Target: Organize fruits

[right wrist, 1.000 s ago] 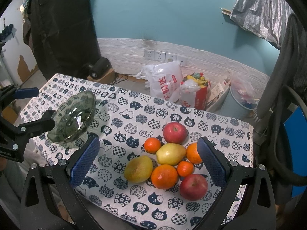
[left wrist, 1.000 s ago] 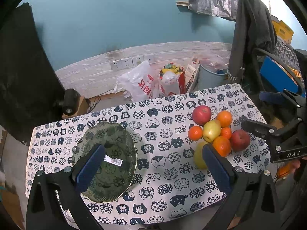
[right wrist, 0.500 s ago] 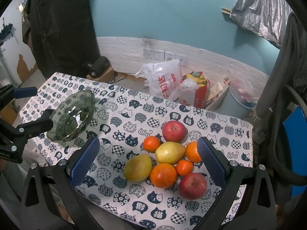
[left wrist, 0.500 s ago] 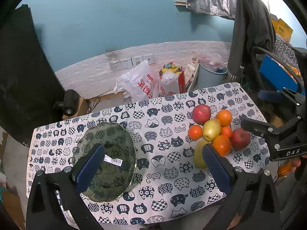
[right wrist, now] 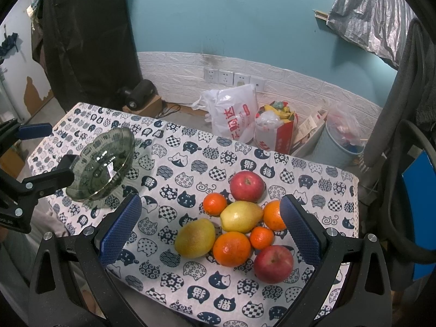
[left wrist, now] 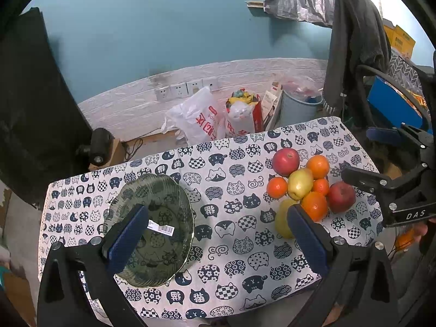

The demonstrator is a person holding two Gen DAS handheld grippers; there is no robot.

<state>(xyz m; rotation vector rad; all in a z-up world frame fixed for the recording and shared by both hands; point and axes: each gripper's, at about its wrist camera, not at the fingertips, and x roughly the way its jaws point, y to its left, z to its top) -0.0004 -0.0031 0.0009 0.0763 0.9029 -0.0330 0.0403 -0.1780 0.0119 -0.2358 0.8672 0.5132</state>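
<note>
A green glass bowl (left wrist: pixel 152 229) with a barcode sticker sits at the left of the cat-print table (left wrist: pixel 231 179); it also shows in the right wrist view (right wrist: pixel 102 167). A pile of fruit lies at the right: two red apples (right wrist: pixel 246 185), two yellow pears (right wrist: pixel 241 216) and several oranges (right wrist: pixel 231 248); the pile also shows in the left wrist view (left wrist: pixel 299 184). My left gripper (left wrist: pixel 218 234) is open and empty above the table's front, its left finger over the bowl. My right gripper (right wrist: pixel 209 229) is open and empty above the fruit pile.
Behind the table stand a white plastic bag (right wrist: pixel 234 114), a red bag of rubbish (right wrist: pixel 275 133) and a grey bin (right wrist: pixel 340 147) against the wall. A dark chair with clothes (left wrist: pixel 354 46) stands at the right. A black cloth (right wrist: pixel 87 35) hangs at the left.
Both grippers have drifted slightly; the right wrist view has risen a little away from the fruit. Nothing was grasped or moved on the table.
</note>
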